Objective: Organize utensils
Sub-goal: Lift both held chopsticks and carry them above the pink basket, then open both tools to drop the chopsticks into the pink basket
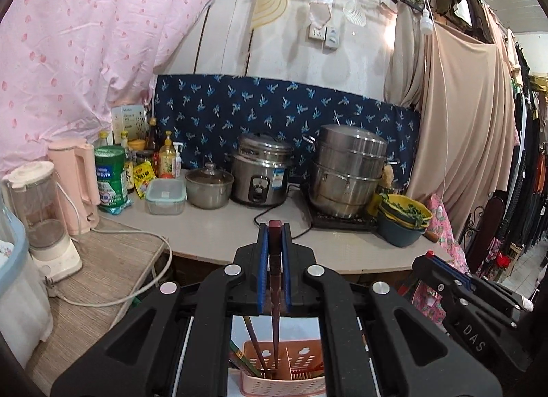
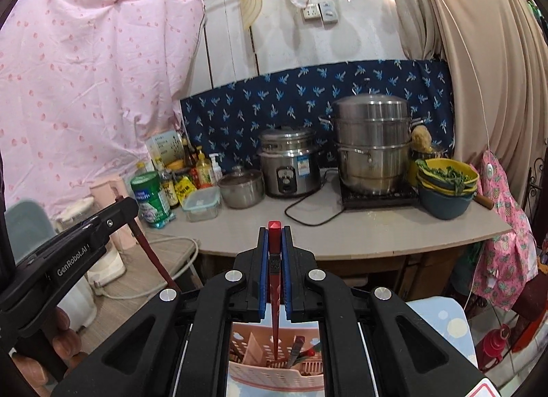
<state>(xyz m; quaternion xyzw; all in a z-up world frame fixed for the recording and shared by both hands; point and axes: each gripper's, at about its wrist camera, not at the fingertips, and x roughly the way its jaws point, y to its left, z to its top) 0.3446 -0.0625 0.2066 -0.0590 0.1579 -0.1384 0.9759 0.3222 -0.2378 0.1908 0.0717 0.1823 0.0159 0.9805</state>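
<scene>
My left gripper [image 1: 274, 230] is shut on a dark brown chopstick [image 1: 274, 280] that hangs point down into a pink perforated utensil holder [image 1: 284, 378] below it. Other chopsticks [image 1: 255, 349] stand in the holder. My right gripper [image 2: 274, 231] is shut on a red chopstick [image 2: 275, 291], its tip over the same pink holder [image 2: 274, 368], which holds a few utensils [image 2: 298, 350]. The left gripper [image 2: 113, 217] also shows at the left of the right wrist view with its chopstick [image 2: 154, 256]. The right gripper [image 1: 448, 270] shows at the right of the left wrist view.
A grey counter [image 1: 219, 229] behind carries a rice cooker [image 1: 262, 171], a steel steamer pot [image 1: 349, 171], a lidded pot [image 1: 209, 186], a plastic box [image 1: 165, 195], bottles [image 1: 167, 157], stacked bowls with greens [image 1: 404, 222]. A blender [image 1: 41, 219] and pink kettle [image 1: 73, 181] stand left.
</scene>
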